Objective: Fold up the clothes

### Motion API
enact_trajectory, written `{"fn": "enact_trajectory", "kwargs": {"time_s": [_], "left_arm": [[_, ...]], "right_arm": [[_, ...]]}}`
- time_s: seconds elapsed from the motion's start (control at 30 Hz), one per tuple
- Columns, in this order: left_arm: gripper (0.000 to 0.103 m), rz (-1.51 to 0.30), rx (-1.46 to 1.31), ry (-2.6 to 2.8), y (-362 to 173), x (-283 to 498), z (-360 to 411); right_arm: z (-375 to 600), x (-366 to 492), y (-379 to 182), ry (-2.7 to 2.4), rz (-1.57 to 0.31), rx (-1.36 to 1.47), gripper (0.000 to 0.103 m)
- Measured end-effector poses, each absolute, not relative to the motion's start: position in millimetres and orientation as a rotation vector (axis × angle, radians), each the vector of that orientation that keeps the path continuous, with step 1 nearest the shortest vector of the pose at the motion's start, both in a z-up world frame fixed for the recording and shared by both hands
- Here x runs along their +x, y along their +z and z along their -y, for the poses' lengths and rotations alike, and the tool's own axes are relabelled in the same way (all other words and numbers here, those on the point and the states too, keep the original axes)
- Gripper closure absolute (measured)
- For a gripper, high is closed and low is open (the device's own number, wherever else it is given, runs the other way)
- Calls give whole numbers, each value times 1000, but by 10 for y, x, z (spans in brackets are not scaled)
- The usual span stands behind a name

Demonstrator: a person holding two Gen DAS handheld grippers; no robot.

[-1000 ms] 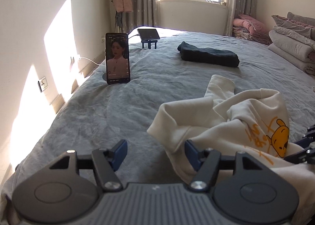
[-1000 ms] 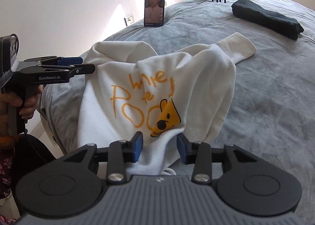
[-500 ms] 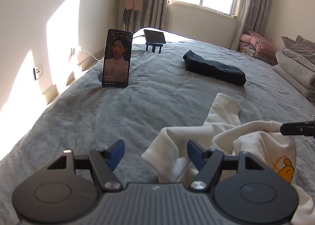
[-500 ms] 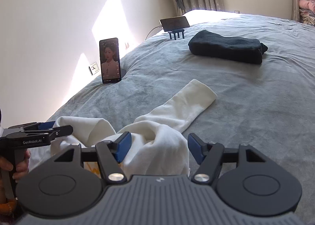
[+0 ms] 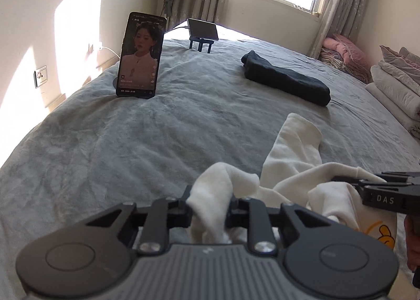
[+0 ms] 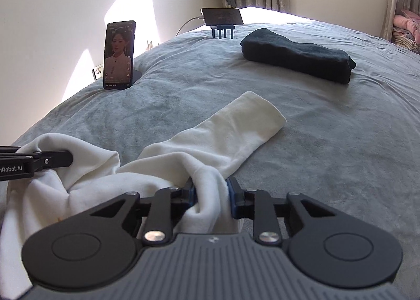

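The left gripper (image 5: 210, 208) had just closed its jaws and was clenched on a bunched fold of the cream-white fleece sweatshirt (image 5: 296, 168), the cloth rising in a hump between the jaws. The right gripper (image 6: 211, 195) had likewise just closed its jaws and pinched another fold of the same sweatshirt (image 6: 162, 158), gathered between its blue pads (image 6: 231, 191). The garment lay crumpled on the grey plush bed cover (image 5: 131, 147), just ahead of both pairs of jaws. One sleeve (image 6: 244, 121) stretched away from the right jaws, flat on the bed. A yellow cartoon print (image 5: 386, 233) showed to the right of the left jaws. Well beyond the jaws lay a dark folded garment (image 6: 296, 55). Farther left stood an upright smartphone with a lit screen (image 5: 140, 55), and behind it a second dark phone on a small stand (image 5: 203, 30).
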State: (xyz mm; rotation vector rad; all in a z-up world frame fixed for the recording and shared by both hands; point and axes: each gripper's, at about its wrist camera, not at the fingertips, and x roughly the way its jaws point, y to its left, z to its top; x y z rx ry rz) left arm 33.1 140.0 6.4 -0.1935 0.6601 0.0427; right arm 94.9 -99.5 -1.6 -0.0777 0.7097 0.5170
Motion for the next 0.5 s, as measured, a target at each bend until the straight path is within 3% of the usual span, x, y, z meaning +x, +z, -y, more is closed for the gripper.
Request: {"fn": "enact_trajectory", "kwargs": {"time_s": [0.5], "left_arm": [[89, -306, -291, 90, 550, 189, -1208]], "right_arm": [[1900, 466, 618, 174, -394, 78, 84]]}}
